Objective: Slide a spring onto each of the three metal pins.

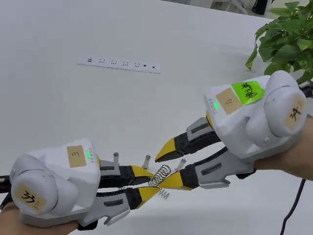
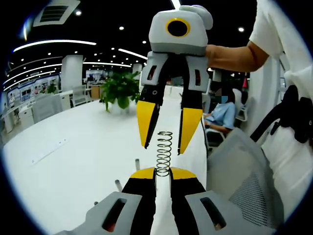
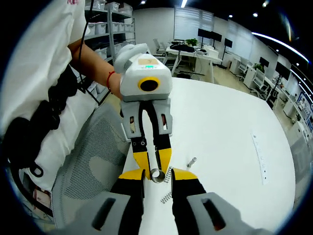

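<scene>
The left gripper has its jaws pressed together on the bottom of a spring. It holds the spring up in the air, just above the white table. The right gripper faces it. Its jaws are spread wide, one on each side of the spring's free end, and I can see a gap on both sides.

Three little metal pins stand up on the table right behind the two grippers. They are close together in a row. The grippers' yellow tips are right in front of them. A loose spring lies flat on the table just under the tips.

All this is near the table's front edge. A grey mesh chair is just past that edge, close beside the person's body.

Farther back the table is wide and bare. A long white power strip lies far from the pins. A green plant sits at the far right corner. A dark cable hangs by the right hand.
</scene>
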`<state>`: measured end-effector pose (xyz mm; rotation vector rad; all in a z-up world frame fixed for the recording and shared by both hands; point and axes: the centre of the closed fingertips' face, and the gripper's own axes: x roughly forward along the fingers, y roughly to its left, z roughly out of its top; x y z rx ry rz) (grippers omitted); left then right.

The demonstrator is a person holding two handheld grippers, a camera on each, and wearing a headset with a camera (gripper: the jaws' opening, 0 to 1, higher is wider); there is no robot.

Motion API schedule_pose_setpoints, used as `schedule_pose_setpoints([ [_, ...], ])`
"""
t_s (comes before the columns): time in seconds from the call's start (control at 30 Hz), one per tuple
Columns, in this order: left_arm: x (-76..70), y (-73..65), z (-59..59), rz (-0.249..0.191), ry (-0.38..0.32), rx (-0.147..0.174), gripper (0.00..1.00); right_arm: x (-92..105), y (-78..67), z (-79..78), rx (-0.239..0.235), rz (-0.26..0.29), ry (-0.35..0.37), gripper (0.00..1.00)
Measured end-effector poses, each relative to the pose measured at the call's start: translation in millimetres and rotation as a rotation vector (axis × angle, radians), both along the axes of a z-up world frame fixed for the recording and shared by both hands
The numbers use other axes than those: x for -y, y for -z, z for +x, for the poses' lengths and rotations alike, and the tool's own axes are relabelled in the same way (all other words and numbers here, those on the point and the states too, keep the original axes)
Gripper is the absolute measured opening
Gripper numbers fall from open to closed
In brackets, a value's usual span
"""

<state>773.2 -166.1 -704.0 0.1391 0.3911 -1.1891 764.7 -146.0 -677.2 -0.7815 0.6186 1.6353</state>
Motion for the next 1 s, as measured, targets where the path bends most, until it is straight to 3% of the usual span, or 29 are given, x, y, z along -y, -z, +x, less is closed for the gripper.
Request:
schedule_pose_setpoints([
  [0.23,-4.4,0.7,1.4,-0.012,-0.008,0.001,0.10,-3.3,2.2,2.4,-0.002,-0.044,-0.050,0.13],
  [0.63,-13.3,5.4,3.0,-0.019,-0.032,0.005,0.10,-10.7,8.9,1.8,-0.010,-0.106,-0.105,0.12],
  [1.0,-23.5,11.0,3.2,-0.033,-0.060,-0.008,0.10,-20.4,17.4,4.9,-0.021,-0.124,-0.114,0.12],
])
